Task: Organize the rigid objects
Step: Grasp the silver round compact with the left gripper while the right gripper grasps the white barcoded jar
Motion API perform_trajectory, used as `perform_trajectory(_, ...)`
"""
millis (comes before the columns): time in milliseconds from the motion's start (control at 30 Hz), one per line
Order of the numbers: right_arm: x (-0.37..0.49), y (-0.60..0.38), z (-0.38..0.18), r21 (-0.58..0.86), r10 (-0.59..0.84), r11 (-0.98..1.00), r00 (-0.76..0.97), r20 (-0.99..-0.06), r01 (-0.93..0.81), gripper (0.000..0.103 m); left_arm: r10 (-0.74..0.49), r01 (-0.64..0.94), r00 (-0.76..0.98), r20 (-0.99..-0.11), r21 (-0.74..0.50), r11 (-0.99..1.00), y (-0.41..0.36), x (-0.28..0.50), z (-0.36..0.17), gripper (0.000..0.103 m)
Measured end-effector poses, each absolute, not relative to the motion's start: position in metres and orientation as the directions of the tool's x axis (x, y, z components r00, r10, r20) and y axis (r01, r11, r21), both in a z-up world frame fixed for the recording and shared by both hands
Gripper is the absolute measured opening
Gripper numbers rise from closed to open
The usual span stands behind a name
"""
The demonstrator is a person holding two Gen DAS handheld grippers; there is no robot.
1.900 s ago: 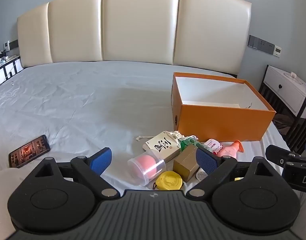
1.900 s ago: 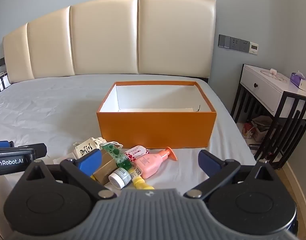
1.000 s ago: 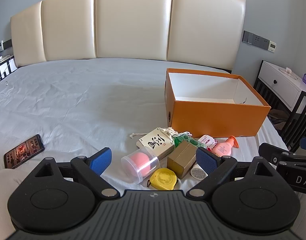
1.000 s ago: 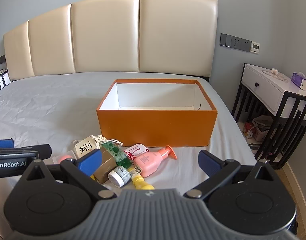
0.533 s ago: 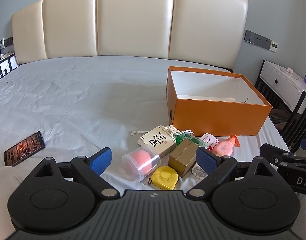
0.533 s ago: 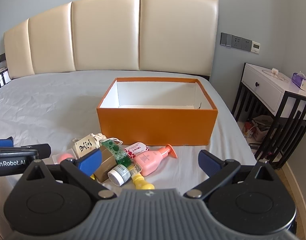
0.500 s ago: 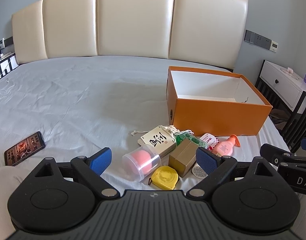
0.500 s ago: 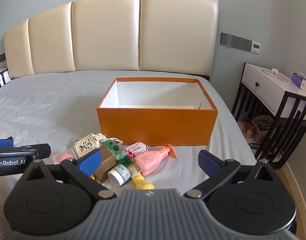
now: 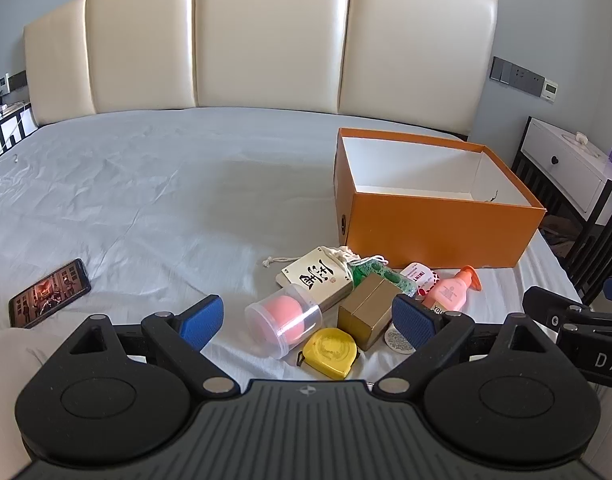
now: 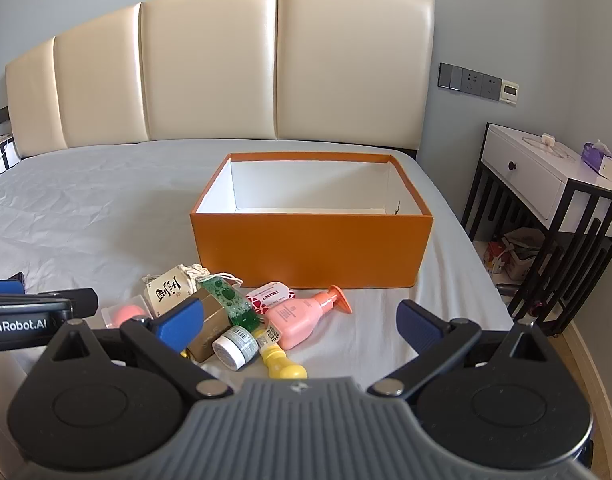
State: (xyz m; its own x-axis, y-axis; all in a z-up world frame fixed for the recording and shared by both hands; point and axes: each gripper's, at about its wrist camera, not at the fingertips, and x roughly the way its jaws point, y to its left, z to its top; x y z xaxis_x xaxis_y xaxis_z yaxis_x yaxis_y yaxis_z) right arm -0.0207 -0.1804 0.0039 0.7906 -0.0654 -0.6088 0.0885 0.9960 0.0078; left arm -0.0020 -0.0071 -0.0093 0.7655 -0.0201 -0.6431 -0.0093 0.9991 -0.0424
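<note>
Left wrist view: my left tongs point(image 9: 306, 320) are spread wide, grasping nothing, hovering above the pile on the bed point(image 9: 145, 200). The other tool at the right edge shows "DA", the rest cut off. The cream pouch point(image 9: 316, 278) carries black Chinese characters and a small red stamp; the pink-white tin point(image 9: 418, 276) reads "MINT"; the pink pump bottle point(image 9: 450, 290) shows "YOU" at its bottom. The clear cup with pink sponge point(image 9: 283, 320) lies on its side, touching the pouch; the yellow tape measure point(image 9: 330, 354) lies just in front of the gold box point(image 9: 366, 310). The orange box point(image 9: 438, 232), white inside, sits open behind the pile. A phone point(image 9: 49, 292) with its screen lit lies far left. Compared with 0.5 s ago the framing is nearly the same and nothing in the pile has moved.

Right wrist view: my right tongs point(image 10: 301, 322) are also released wide and carry nothing. The left tool's body reads "GenRobot.AI". The yellow tube point(image 10: 275, 356) reads "YOUR PURE"; the grey jar point(image 10: 233, 346) has a barcode label; the green gel pack point(image 10: 231, 300) lies between gold box and tin. Nightstand point(image 10: 546, 176) to the right. No change since the earlier frame.
</note>
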Motion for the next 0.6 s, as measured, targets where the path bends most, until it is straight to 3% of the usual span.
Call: perform_trajectory(600, -0.0201, -0.1794, 0.0010, 0.002, -0.066, 0.996, 0.780, -0.622, 0.086, 0.101, -0.037, 0.007, 0.759, -0.650, -0.049, 0.999, -0.0075, -0.0013, -0.0112, 0.103)
